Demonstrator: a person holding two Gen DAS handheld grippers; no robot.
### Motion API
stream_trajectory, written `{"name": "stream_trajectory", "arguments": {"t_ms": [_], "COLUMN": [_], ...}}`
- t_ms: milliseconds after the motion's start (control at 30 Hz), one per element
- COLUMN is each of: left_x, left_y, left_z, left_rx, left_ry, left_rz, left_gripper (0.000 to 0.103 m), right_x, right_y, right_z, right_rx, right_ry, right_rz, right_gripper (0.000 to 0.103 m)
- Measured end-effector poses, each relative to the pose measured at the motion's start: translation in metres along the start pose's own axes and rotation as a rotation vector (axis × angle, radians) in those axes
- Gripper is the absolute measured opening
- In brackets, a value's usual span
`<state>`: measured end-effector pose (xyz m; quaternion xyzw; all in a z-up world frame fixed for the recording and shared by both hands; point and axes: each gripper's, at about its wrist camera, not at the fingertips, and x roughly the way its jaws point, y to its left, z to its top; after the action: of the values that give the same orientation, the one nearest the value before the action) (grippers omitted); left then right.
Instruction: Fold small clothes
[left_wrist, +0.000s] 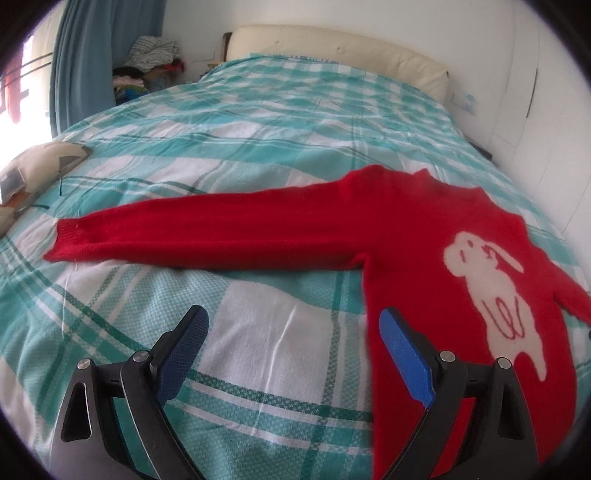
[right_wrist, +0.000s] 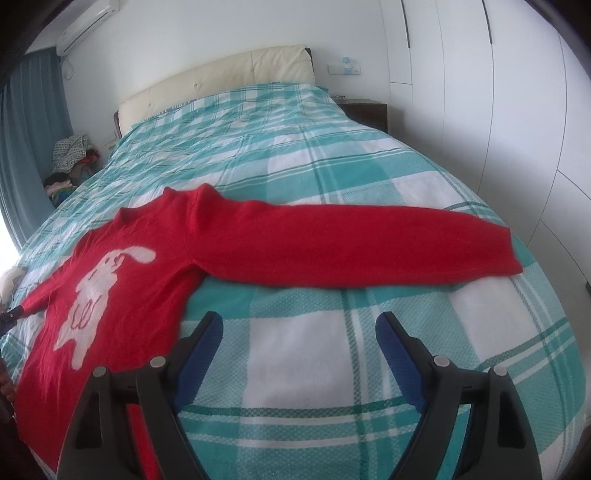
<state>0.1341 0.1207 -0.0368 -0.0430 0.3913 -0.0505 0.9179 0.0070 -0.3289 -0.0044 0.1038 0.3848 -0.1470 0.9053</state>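
A small red sweater (left_wrist: 413, 236) with a white rabbit on its chest lies flat, face up, on the checked bedspread (left_wrist: 229, 122). Its one sleeve (left_wrist: 192, 232) stretches straight out to the left in the left wrist view. The other sleeve (right_wrist: 369, 247) stretches right in the right wrist view. My left gripper (left_wrist: 291, 332) hovers open above the sweater's side edge below the armpit, with nothing between its blue pads. My right gripper (right_wrist: 299, 332) is open too, over bare bedspread (right_wrist: 332, 155) just right of the sweater body (right_wrist: 122, 295), below the outstretched sleeve.
A cream headboard (right_wrist: 221, 74) closes the far end of the bed. A pile of clothes (left_wrist: 155, 62) sits by the blue curtain (left_wrist: 81, 59). A cushion (left_wrist: 33, 177) lies at the bed's left edge. White wardrobe doors (right_wrist: 498, 110) and a dark bedside table (right_wrist: 365, 110) stand on the right.
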Motion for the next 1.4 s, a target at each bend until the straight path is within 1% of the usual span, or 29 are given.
{"name": "stream_trajectory", "arguments": {"t_ms": [100,200,300,400,500,533,567,600,667,733,900,1400], "left_x": [0.007,0.022,0.036,0.04,0.045,0.051,0.056,0.059,0.058,0.056,0.055,0.056], "left_y": [0.01,0.015,0.018,0.02,0.015,0.012,0.008,0.005,0.002,0.003,0.004,0.004], "left_z": [0.0,-0.003,-0.005,-0.005,-0.003,-0.004,-0.006,-0.007,-0.01,-0.011,-0.011,-0.01], "left_rx": [-0.034,-0.061,-0.08,-0.093,-0.038,-0.004,0.03,0.055,0.071,0.067,0.065,0.065], "left_ry": [0.012,0.077,0.134,0.146,0.157,0.175,0.193,0.197,0.179,0.173,0.173,0.173], "left_rz": [-0.024,-0.04,-0.053,-0.056,0.012,0.027,0.045,0.06,0.077,0.076,0.077,0.077], "left_gripper": [0.096,0.097,0.1,0.103,0.103,0.103,0.103,0.103,0.103,0.103,0.103,0.103], "right_x": [0.013,0.026,0.038,0.047,0.047,0.047,0.049,0.05,0.053,0.054,0.051,0.051], "right_y": [0.006,0.005,0.003,0.003,0.006,0.006,0.006,0.007,0.008,0.01,0.007,0.008], "right_z": [-0.009,-0.012,-0.017,-0.02,-0.02,-0.02,-0.021,-0.021,-0.021,-0.023,-0.024,-0.024], "right_rx": [-0.042,-0.038,-0.023,-0.031,-0.044,-0.048,-0.05,-0.052,-0.063,-0.071,-0.056,-0.055], "right_ry": [0.006,0.042,0.068,0.091,0.088,0.091,0.098,0.101,0.1,0.102,0.095,0.097], "right_rz": [-0.025,-0.043,-0.068,-0.085,-0.107,-0.121,-0.132,-0.135,-0.144,-0.152,-0.131,-0.131], "right_gripper": [0.084,0.084,0.085,0.098,0.1,0.103,0.103,0.103,0.103,0.103,0.103,0.103]}}
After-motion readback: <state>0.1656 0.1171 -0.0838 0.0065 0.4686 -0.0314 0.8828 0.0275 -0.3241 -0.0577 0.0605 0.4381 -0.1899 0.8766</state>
